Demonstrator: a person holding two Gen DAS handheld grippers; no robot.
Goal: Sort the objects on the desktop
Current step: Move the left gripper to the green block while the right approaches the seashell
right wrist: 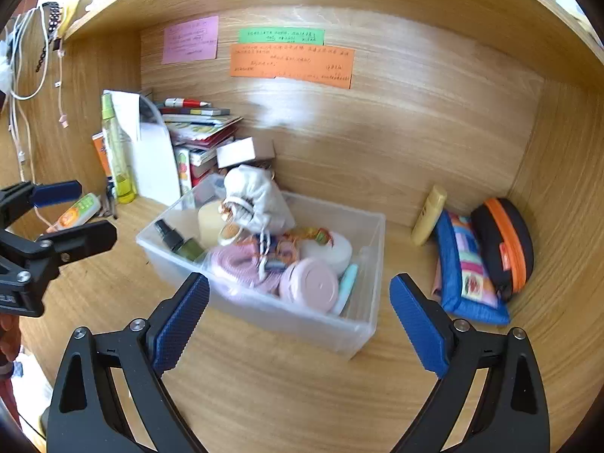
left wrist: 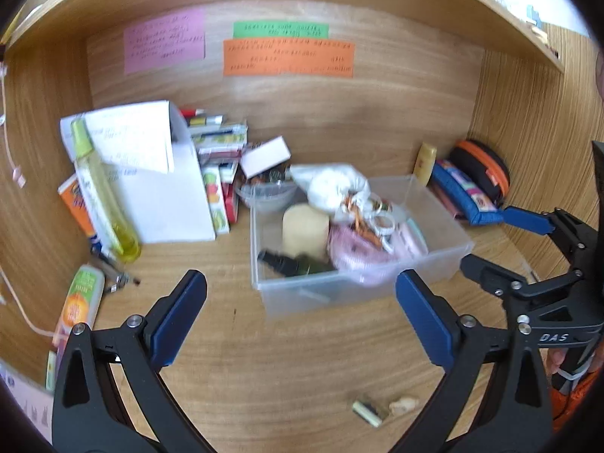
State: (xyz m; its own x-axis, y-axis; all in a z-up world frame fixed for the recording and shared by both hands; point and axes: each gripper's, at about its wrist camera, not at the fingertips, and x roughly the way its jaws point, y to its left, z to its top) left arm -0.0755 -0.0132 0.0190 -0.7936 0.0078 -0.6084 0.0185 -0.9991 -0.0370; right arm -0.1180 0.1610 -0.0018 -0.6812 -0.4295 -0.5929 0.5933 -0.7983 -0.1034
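Observation:
A clear plastic bin sits mid-desk, holding a white drawstring bag, a dark spray bottle, a yellow cylinder, a pink round tin and other small items. My left gripper is open and empty, just in front of the bin. My right gripper is open and empty, over the bin's near wall; it also shows at the right of the left wrist view. A small battery-like item and a crumpled scrap lie on the desk near me.
A tall yellow-green spray bottle, white papers and stacked books stand at the back left. A small orange-label tube lies at left. A yellow tube, blue pouch and black-orange case sit at the right corner. A shelf overhangs.

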